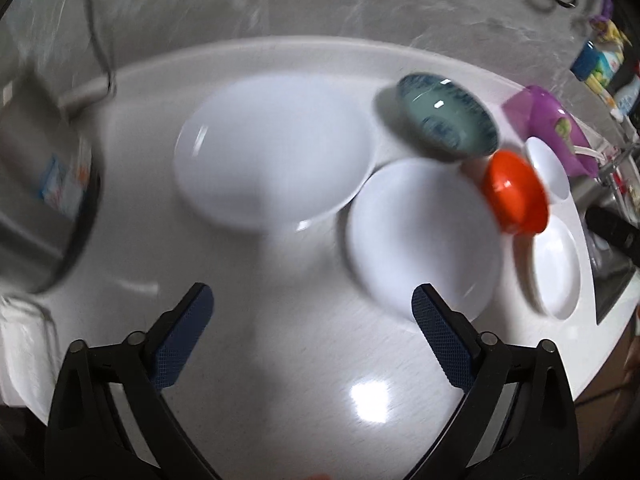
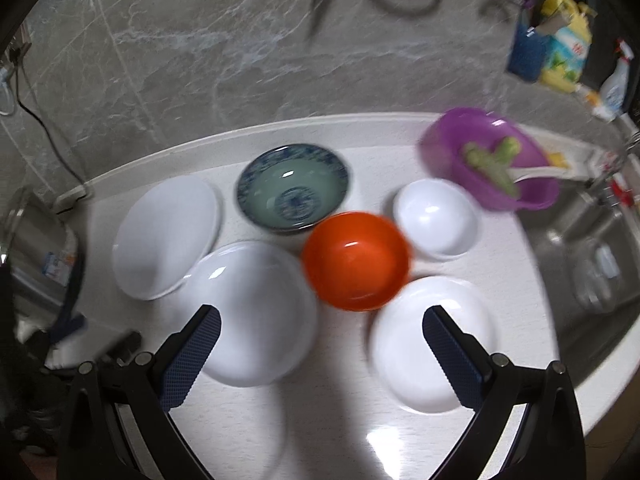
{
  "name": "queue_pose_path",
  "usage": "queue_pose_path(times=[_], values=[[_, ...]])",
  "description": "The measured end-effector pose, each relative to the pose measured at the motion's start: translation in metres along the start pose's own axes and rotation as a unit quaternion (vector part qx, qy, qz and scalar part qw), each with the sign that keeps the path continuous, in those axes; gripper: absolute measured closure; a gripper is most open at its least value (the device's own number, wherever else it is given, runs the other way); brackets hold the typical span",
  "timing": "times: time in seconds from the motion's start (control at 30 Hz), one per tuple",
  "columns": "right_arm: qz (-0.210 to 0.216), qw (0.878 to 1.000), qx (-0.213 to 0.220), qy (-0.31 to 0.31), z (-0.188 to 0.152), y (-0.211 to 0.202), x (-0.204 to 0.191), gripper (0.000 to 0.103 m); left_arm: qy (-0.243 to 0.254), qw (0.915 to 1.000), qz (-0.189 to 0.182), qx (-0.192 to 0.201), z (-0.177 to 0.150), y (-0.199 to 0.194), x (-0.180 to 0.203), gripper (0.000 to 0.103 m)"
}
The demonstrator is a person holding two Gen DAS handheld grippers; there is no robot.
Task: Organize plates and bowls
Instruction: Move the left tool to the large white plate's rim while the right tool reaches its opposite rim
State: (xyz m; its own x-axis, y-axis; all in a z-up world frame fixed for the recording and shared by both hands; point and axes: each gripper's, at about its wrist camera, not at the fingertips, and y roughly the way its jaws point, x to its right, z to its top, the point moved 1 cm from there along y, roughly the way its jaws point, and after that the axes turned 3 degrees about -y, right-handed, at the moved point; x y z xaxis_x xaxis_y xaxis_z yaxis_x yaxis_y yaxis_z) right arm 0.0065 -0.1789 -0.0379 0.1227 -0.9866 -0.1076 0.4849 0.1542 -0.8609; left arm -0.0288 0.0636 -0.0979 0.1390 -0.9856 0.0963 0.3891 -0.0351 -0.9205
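On the white counter lie several dishes. In the right wrist view: a white plate at left, a second white plate in front of it, a third at right, a blue-patterned bowl, an orange bowl and a small white bowl. The left wrist view shows the large white plate, another plate, the blue bowl and the orange bowl. My left gripper and right gripper are open and empty above the counter.
A purple bowl with green bits and a white spoon sits at the back right by the sink. Bottles stand by the grey marble wall. A steel pot stands at left, a cable behind it.
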Motion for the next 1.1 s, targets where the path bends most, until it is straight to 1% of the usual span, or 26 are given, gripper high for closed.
queue_pose_path(times=[0.07, 0.13, 0.17, 0.2, 0.23, 0.3, 0.33, 0.37, 0.4, 0.43, 0.47, 0.5, 0.53, 0.57, 0.6, 0.63, 0.67, 0.7, 0.73, 0.8, 0.87, 0.93, 1.0, 1.07, 1.1], values=[[0.042, 0.999, -0.006, 0.003, 0.000, 0.010, -0.009, 0.002, -0.023, 0.9996, -0.016, -0.010, -0.009, 0.010, -0.029, 0.009], [0.093, 0.996, -0.013, 0.010, 0.003, 0.021, -0.020, 0.002, -0.069, 0.9964, -0.048, -0.013, -0.013, 0.017, -0.064, 0.010], [0.127, 0.991, -0.019, 0.020, 0.006, 0.028, -0.025, 0.002, -0.080, 0.9955, -0.049, -0.011, -0.012, 0.019, -0.076, 0.010], [0.162, 0.986, -0.026, 0.033, 0.010, 0.035, -0.029, 0.002, -0.076, 0.9961, -0.044, -0.010, -0.010, 0.021, -0.086, 0.010], [0.191, 0.980, -0.030, 0.044, 0.015, 0.042, -0.033, 0.004, -0.061, 0.9971, -0.044, -0.004, -0.007, 0.022, -0.090, 0.010], [0.245, 0.967, -0.029, 0.067, 0.026, 0.056, -0.039, 0.007, -0.030, 0.9976, -0.062, 0.010, 0.000, 0.024, -0.097, 0.010], [0.270, 0.959, -0.028, 0.083, 0.031, 0.063, -0.042, 0.008, -0.021, 0.9973, -0.070, 0.010, 0.002, 0.025, -0.099, 0.010], [0.304, 0.946, -0.031, 0.107, 0.036, 0.070, -0.042, 0.008, -0.016, 0.9962, -0.086, 0.004, 0.006, 0.028, -0.102, 0.010], [0.334, 0.933, -0.036, 0.128, 0.041, 0.078, -0.043, 0.008, -0.021, 0.9941, -0.106, -0.007, 0.012, 0.031, -0.107, 0.010], [0.355, 0.923, -0.039, 0.142, 0.046, 0.085, -0.045, 0.011, -0.036, 0.9928, -0.113, -0.016, 0.020, 0.035, -0.113, 0.010], [0.361, 0.920, -0.040, 0.145, 0.051, 0.090, -0.048, 0.015, -0.048, 0.9929, -0.106, -0.025, 0.032, 0.039, -0.116, 0.010], [0.362, 0.920, -0.041, 0.142, 0.055, 0.095, -0.051, 0.017, -0.062, 0.9928, -0.098, -0.031, 0.044, 0.045, -0.121, 0.010], [0.358, 0.922, -0.048, 0.139, 0.058, 0.101, -0.054, 0.021, -0.070, 0.9921, -0.100, -0.028, 0.054, 0.048, -0.127, 0.010], [0.356, 0.922, -0.056, 0.138, 0.062, 0.106, -0.058, 0.030, -0.076, 0.9911, -0.108, -0.019, 0.068, 0.053, -0.133, 0.010], [0.357, 0.922, -0.065, 0.135, 0.065, 0.114, -0.060, 0.034, -0.074, 0.9915, -0.105, -0.015, 0.082, 0.057, -0.137, 0.010], [0.357, 0.922, -0.073, 0.132, 0.067, 0.121, -0.063, 0.042, -0.069, 0.9928, -0.097, -0.013, 0.094, 0.061, -0.140, 0.010], [0.348, 0.925, -0.082, 0.127, 0.072, 0.130, -0.065, 0.046, -0.060, 0.9946, -0.084, -0.010, 0.105, 0.066, -0.141, 0.010], [0.342, 0.927, -0.089, 0.125, 0.074, 0.136, -0.066, 0.047, -0.049, 0.9964, -0.068, -0.010, 0.116, 0.072, -0.142, 0.010], [0.345, 0.926, -0.094, 0.123, 0.076, 0.142, -0.068, 0.050, -0.043, 0.9976, -0.053, -0.011, 0.126, 0.078, -0.143, 0.010], [0.347, 0.924, -0.105, 0.121, 0.079, 0.154, -0.073, 0.051, -0.041, 0.9980, -0.047, -0.010, 0.142, 0.088, -0.151, 0.011], [0.342, 0.925, -0.113, 0.123, 0.078, 0.167, -0.074, 0.051, -0.042, 0.9980, -0.043, -0.019, 0.155, 0.100, -0.161, 0.023], [0.324, 0.931, -0.117, 0.124, 0.076, 0.177, -0.072, 0.051, -0.043, 0.9977, -0.044, -0.029, 0.159, 0.110, -0.166, 0.027], [0.303, 0.938, -0.115, 0.127, 0.075, 0.183, -0.067, 0.051, -0.040, 0.9975, -0.047, -0.035, 0.163, 0.119, -0.171, 0.027], [0.296, 0.938, -0.114, 0.140, 0.074, 0.187, -0.059, 0.051, -0.036, 0.9975, -0.044, -0.042, 0.164, 0.126, -0.174, 0.027], [0.289, 0.940, -0.113, 0.141, 0.074, 0.188, -0.057, 0.051, -0.038, 0.9973, -0.046, -0.044, 0.167, 0.131, -0.182, 0.028]])
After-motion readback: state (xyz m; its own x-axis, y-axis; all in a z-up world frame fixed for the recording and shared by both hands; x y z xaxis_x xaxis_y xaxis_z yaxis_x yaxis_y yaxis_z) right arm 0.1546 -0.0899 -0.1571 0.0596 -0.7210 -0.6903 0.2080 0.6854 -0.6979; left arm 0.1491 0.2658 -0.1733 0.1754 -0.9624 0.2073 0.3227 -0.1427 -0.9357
